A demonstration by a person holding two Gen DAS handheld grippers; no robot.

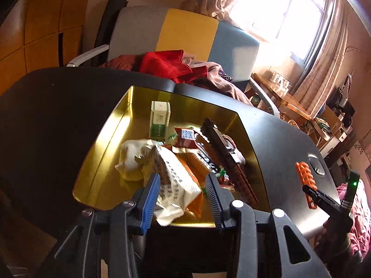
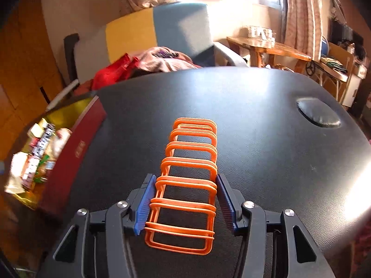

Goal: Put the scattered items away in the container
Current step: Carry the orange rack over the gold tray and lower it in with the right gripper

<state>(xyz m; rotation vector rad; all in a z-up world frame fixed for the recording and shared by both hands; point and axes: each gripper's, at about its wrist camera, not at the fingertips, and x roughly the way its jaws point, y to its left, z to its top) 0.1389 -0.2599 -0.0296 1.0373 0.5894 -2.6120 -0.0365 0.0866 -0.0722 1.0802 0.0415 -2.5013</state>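
Observation:
A gold-lined container (image 1: 104,153) with a dark red outside (image 2: 69,159) stands on the black table (image 2: 255,106). It holds snack packets, a green and white box (image 1: 159,120) and a dark strip (image 1: 222,153). My left gripper (image 1: 183,185) hangs open over the container's near edge, with a white and orange snack packet (image 1: 176,185) lying between its blue pads, not squeezed. An orange plastic rack (image 2: 187,180) lies on the table right of the container. My right gripper (image 2: 184,199) straddles the rack, its pads at the rack's sides. The rack also shows in the left wrist view (image 1: 306,178).
A round dark bump (image 2: 318,113) sits on the table's far right. Behind the table stands an armchair (image 1: 185,34) with red and brown clothes (image 1: 167,63). A wooden side table (image 2: 266,46) with clutter and a curtained window lie at the right.

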